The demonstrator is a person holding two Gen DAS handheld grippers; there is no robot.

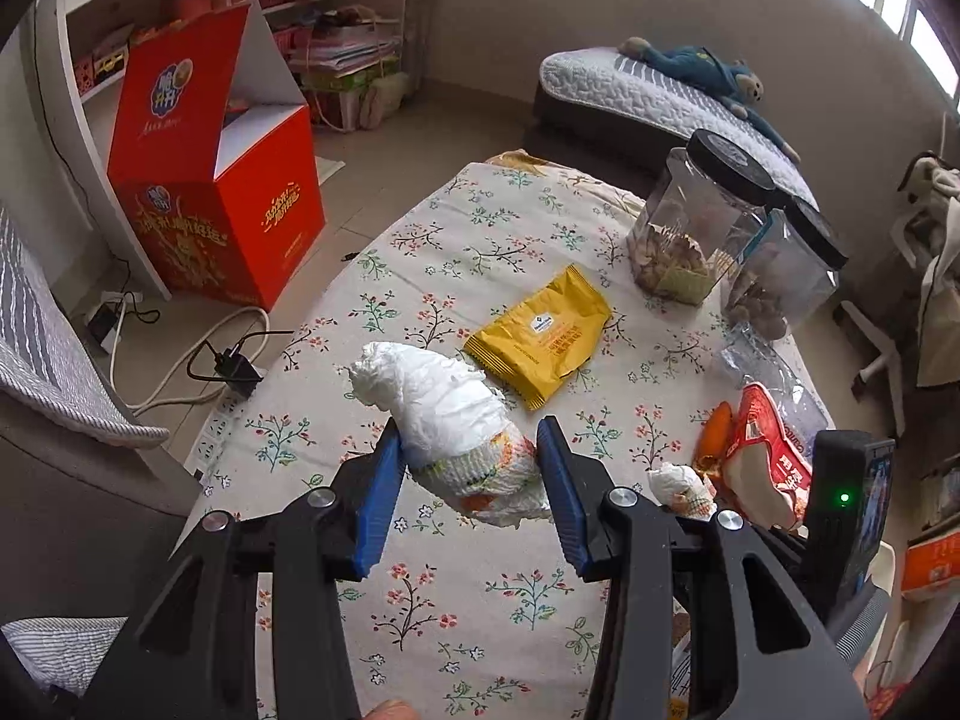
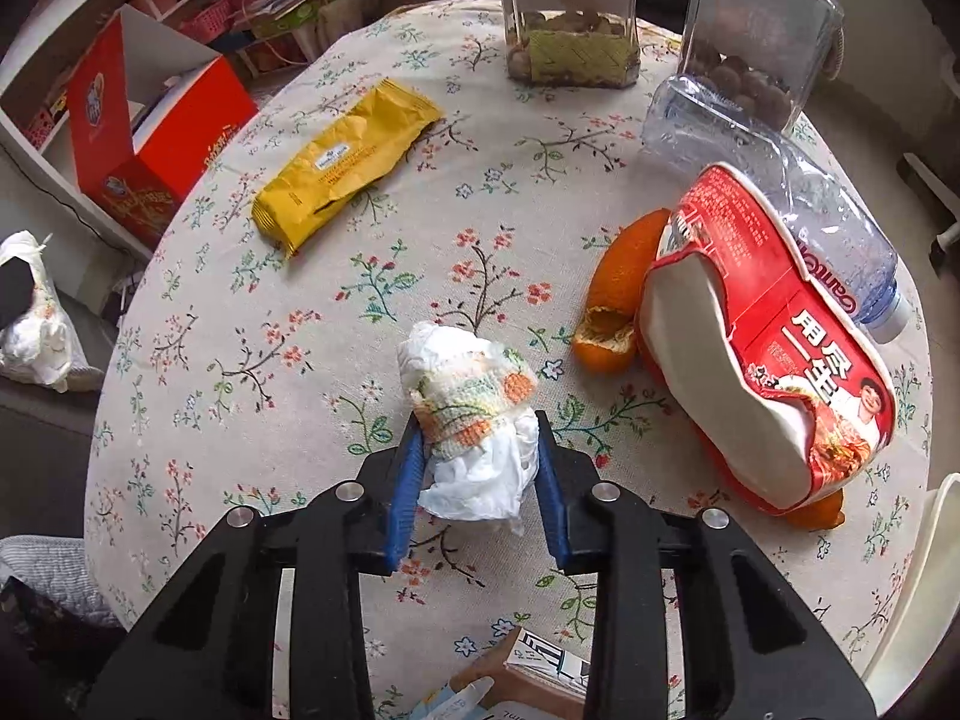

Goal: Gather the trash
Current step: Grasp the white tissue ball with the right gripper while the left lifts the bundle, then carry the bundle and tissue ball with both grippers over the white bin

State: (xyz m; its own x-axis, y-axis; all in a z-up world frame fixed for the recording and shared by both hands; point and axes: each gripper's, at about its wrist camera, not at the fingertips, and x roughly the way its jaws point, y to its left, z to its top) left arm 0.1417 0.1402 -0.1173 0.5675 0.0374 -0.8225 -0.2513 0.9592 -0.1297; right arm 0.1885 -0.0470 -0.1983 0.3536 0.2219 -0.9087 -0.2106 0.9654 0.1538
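- Tablecloth [image 2: 336, 420]: cream, printed with dark branches, red flowers, green leaves.
- Snack wrapper [image 2: 342, 165]: yellow, small white label.
- Crumpled tissue wads [image 1: 462, 438] [image 2: 474, 414]: white, orange-and-green print band.
- Crushed cup [image 2: 762, 330]: red outside, white inside.
- Peel [image 2: 618, 294]: orange.
- Gift box [image 1: 216, 180]: red, gold lettering.
- Gripper pads [image 2: 405, 498]: blue; frames black.
- Jars [image 1: 690, 222]: clear, black lids.
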